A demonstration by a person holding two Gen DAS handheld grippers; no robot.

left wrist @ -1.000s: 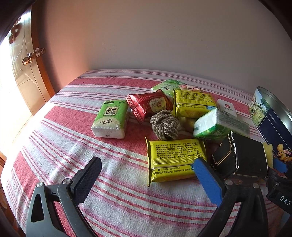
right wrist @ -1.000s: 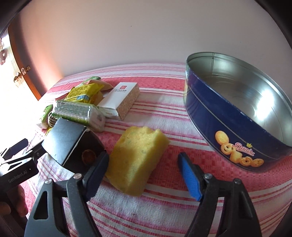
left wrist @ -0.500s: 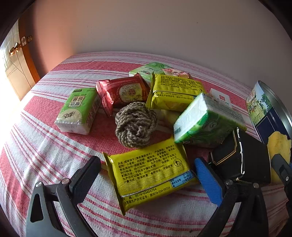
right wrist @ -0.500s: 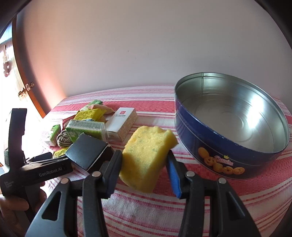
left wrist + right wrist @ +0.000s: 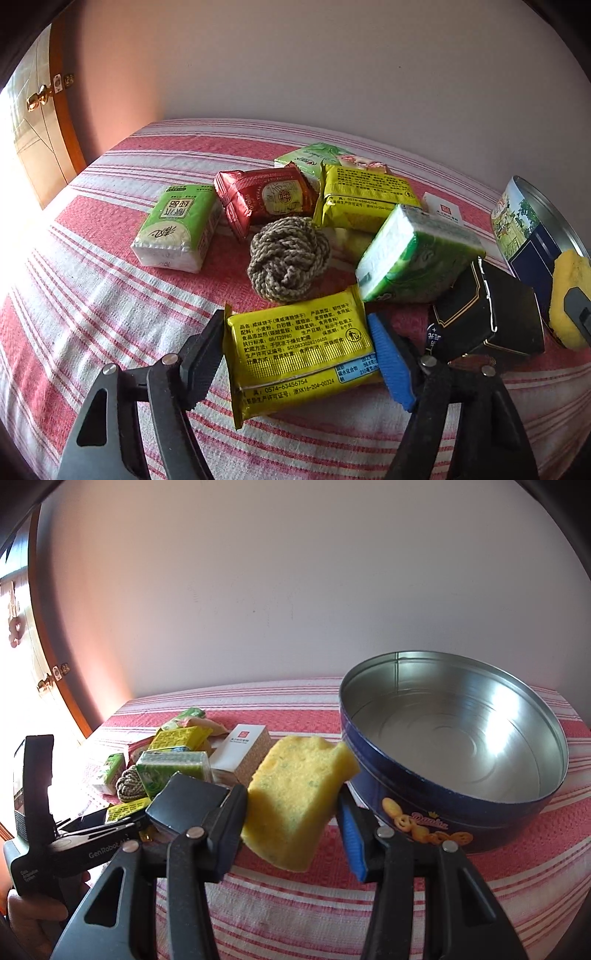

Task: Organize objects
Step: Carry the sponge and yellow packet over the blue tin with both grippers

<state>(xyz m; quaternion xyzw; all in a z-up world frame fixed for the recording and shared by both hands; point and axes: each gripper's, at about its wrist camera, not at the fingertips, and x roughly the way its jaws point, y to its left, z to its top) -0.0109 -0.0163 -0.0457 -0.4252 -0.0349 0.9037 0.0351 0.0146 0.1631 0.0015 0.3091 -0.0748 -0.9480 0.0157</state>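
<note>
Left gripper (image 5: 297, 354): we find it clenched on the yellow biscuit packet (image 5: 299, 350), black pad against the packet's left edge and blue pad against its right edge. We cannot tell whether the packet is lifted clear of the cloth.
Right gripper (image 5: 291, 812): we find it clamped on the yellow sponge (image 5: 295, 801), which is tilted and held above the cloth, just beside the tin's outer wall.
Cookie tin (image 5: 443, 812): round, blue outside, bare metal inside, lid off, nothing in it. We note it stands on the right part of the table.
Striped tablecloth (image 5: 110, 295): red and white, covering the whole table top.
Rope ball (image 5: 288, 258): knotted cord, lying just behind the held packet, in the middle of the pile.
Red snack packet (image 5: 266, 199): behind the rope ball, touching it.
Green tissue pack (image 5: 177, 225): lies apart at the left of the pile, beside the red packet.
Second yellow packet (image 5: 362, 195): behind and to the right of the rope ball, resting partly on other items.
Tilted green pack (image 5: 410, 254): propped up on one edge, right of the rope ball.
Black box (image 5: 487, 314): just right of the held packet, touching the tilted green pack.
White carton (image 5: 243, 753): we see it behind the sponge, beside the pile.
Wall (image 5: 295, 590): plain, pale, behind the table.
</note>
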